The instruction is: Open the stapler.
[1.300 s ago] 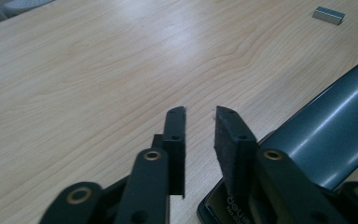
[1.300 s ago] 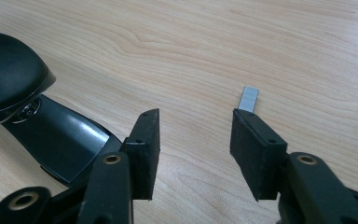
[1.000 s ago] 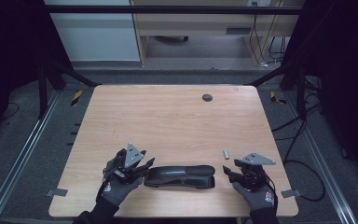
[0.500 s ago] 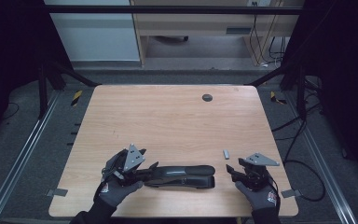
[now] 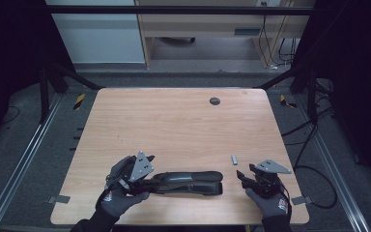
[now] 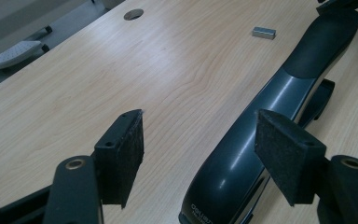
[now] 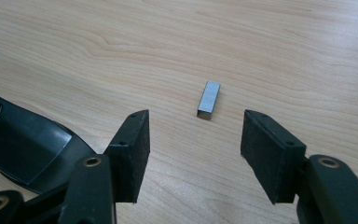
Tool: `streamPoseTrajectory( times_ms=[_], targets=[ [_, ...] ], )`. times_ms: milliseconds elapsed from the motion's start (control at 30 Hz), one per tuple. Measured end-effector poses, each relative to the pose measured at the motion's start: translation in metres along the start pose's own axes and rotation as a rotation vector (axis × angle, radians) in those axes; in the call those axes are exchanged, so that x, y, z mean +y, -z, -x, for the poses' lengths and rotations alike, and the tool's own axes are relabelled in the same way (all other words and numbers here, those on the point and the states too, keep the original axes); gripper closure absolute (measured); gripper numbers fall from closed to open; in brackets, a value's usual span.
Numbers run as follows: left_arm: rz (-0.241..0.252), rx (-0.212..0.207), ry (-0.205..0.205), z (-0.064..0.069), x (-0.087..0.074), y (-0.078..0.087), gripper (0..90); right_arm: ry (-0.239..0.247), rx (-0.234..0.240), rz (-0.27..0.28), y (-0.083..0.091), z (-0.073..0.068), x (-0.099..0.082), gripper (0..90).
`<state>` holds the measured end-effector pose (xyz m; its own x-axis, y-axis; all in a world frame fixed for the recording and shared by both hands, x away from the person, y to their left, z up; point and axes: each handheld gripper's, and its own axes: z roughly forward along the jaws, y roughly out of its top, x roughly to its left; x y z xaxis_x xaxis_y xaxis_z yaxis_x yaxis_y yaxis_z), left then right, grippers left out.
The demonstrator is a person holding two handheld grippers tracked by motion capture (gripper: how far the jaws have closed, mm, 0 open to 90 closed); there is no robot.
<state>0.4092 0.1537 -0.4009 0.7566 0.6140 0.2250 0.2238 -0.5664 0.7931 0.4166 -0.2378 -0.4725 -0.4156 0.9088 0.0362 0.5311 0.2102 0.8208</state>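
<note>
High view looks down on a wooden desk (image 5: pixel 174 125) with a big black stapler (image 5: pixel 188 181) lying flat near the front edge. The left tongs (image 5: pixel 147 181) sit at the stapler's left end, and the right tongs (image 5: pixel 241 178) wait just off its right end. A small strip of staples (image 5: pixel 234 159) lies beside the right tongs, and a dark round hole (image 5: pixel 214 101) sits far back in the desk.

Left gripper view brings the stapler (image 6: pixel 270 107) up close. The left tongs (image 6: pixel 209 149) have just been opening; now they stand wide, and the stapler's near end is between the pads without being pressed. Tiny pale writing shows on that end, too small to read. The staples (image 6: pixel 264 32) and the hole (image 6: pixel 133 14) show farther off.

Right gripper view has the right tongs (image 7: pixel 193 156) open and holding nothing, with the grey staples (image 7: pixel 209 99) lying on the desk just ahead of them. The stapler's (image 7: pixel 23 144) end shows at the left.
</note>
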Motion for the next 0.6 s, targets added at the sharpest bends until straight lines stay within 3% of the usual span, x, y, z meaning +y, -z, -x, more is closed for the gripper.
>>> streamPoseTrajectory(
  times_ms=[600],
  targets=[
    [-0.036,-0.04,-0.131,0.025,0.013,0.0,30.3,0.014,-0.006,-0.008,0.001,0.0,-0.001,44.0]
  ],
)
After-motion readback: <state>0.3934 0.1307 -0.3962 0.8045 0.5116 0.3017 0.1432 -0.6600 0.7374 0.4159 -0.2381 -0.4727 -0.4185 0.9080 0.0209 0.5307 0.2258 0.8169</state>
